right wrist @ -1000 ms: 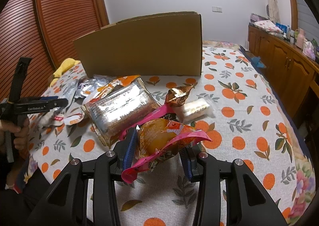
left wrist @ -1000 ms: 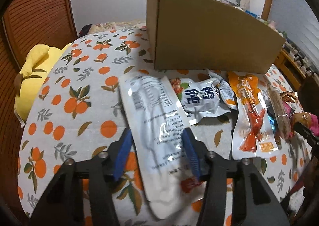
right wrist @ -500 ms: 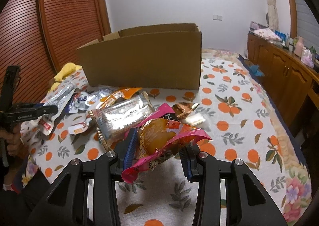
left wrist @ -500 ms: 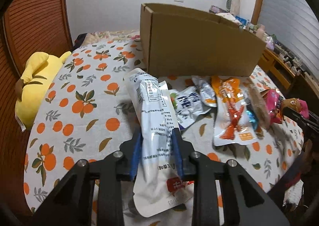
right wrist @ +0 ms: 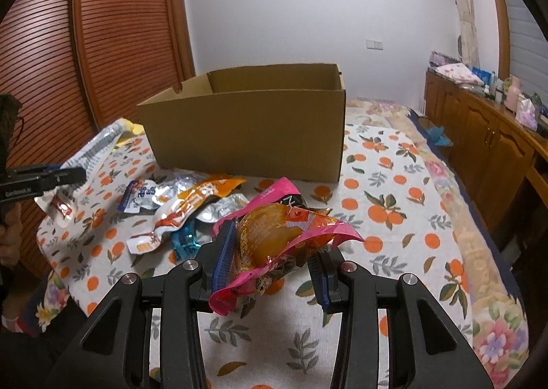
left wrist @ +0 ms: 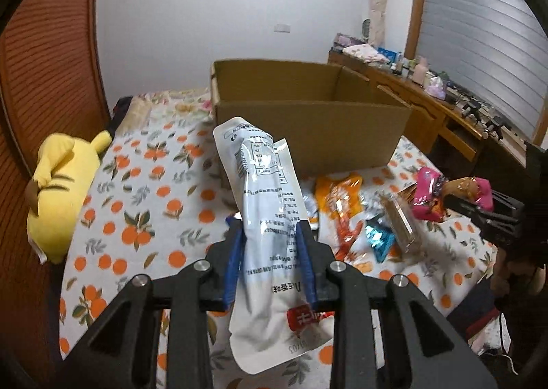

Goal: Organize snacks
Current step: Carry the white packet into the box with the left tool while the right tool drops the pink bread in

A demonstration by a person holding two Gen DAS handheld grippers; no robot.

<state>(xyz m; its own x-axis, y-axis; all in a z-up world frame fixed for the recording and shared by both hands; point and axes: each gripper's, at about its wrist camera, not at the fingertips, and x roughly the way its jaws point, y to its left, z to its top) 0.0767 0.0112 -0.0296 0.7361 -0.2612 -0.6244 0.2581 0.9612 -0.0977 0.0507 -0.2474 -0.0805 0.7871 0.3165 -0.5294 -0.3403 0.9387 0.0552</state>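
While our left gripper (left wrist: 270,234) pinches the long white pouch (left wrist: 263,190) above the bed (left wrist: 137,183), our right gripper (right wrist: 272,248) clamps the pink snack pack (right wrist: 274,241); both hang before the open cardboard box (right wrist: 246,135), other snacks (right wrist: 191,207) lying between.

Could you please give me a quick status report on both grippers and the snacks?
Left hand-held gripper shut on white pouch. Right hand-held gripper shut on pink packet. Cardboard box open ahead, path clear. Loose snacks remain.
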